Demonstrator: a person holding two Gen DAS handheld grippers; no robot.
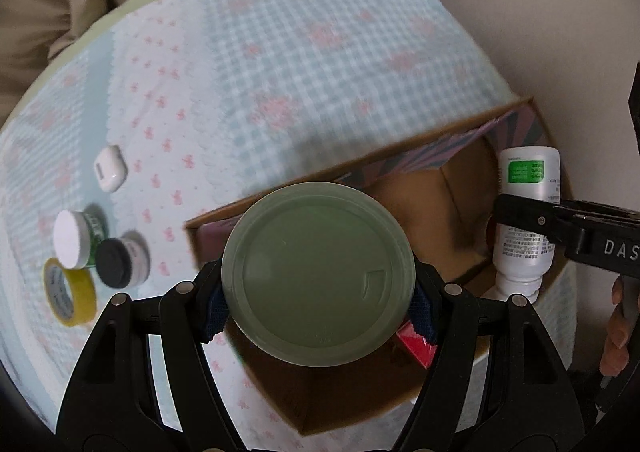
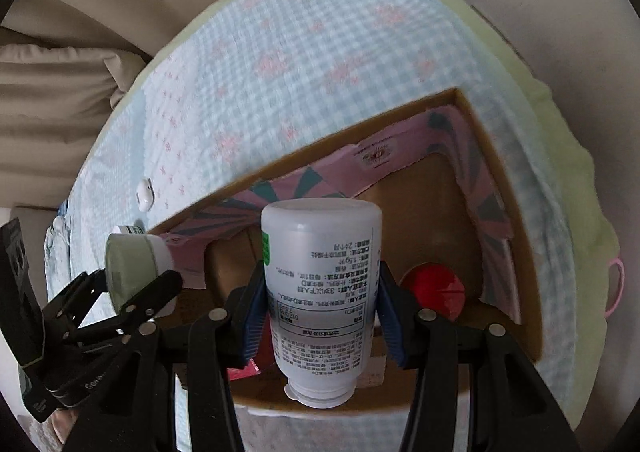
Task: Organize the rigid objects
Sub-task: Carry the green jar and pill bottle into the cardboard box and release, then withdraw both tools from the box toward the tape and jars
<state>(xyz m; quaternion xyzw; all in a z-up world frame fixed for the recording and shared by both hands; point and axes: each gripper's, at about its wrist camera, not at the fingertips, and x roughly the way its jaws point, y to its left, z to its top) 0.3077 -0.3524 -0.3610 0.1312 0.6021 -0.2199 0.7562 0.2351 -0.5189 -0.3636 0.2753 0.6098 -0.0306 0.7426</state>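
Observation:
My left gripper [image 1: 318,304] is shut on a round jar with a grey-green lid [image 1: 318,274] and holds it over the near left part of an open cardboard box [image 1: 424,228]. It also shows in the right wrist view [image 2: 132,272]. My right gripper [image 2: 320,316] is shut on a white plastic bottle [image 2: 320,292], held upside down with its cap toward me, above the box [image 2: 500,180]. The bottle also shows in the left wrist view [image 1: 526,212]. Red items lie inside the box [image 2: 434,288].
On the checked blue cloth [image 1: 304,52] to the left lie a white earbud case [image 1: 110,168], a white-lidded jar [image 1: 74,238], a black-lidded jar [image 1: 120,262] and a yellow tape roll [image 1: 70,290]. Beige cushions lie beyond the cloth.

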